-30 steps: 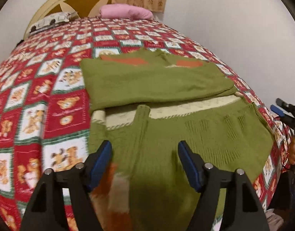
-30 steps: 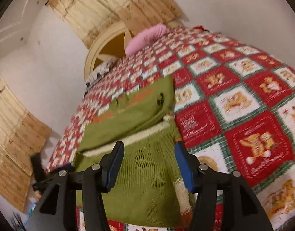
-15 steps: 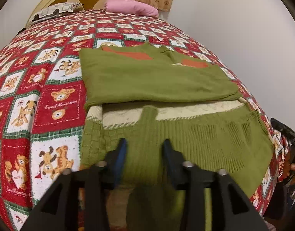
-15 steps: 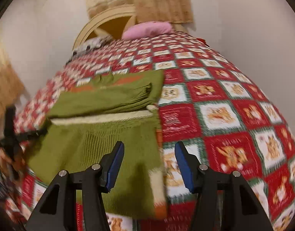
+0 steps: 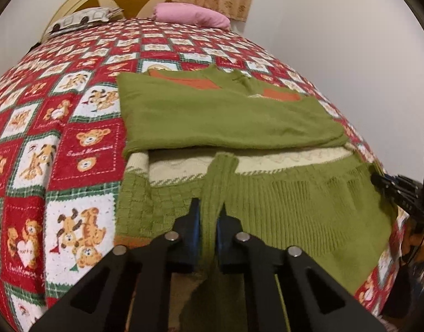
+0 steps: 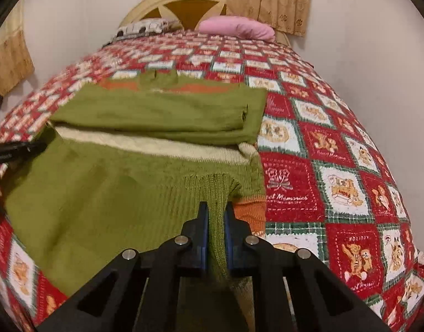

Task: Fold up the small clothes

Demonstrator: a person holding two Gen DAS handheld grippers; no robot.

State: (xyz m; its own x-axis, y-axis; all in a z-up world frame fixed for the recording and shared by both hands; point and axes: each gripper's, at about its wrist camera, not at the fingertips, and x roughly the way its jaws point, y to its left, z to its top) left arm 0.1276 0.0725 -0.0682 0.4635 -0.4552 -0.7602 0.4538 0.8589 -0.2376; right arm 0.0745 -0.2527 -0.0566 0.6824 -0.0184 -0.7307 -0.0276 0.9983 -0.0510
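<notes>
A green knit sweater (image 5: 295, 207) with a cream band and orange trim lies on the bed, its sleeves folded across the upper part. My left gripper (image 5: 209, 215) is shut on a pinched ridge of the sweater's near left hem. In the right wrist view the same sweater (image 6: 115, 193) spreads to the left, and my right gripper (image 6: 216, 215) is shut on a bunched fold of its near right hem, beside the orange cuff (image 6: 250, 210). The right gripper's tip (image 5: 400, 193) shows at the right edge of the left wrist view.
The bed carries a red, white and green teddy-bear quilt (image 5: 73, 138). A pink pillow (image 5: 192, 15) and a patterned pillow (image 5: 84, 19) lie by the cream headboard (image 6: 184, 2). White walls close in on the right; the bed's near edge drops off below the sweater.
Both grippers went from open to shut, each pinching the sweater's near hem. The right gripper's view rolled upright and shifted toward the hem's right corner.
</notes>
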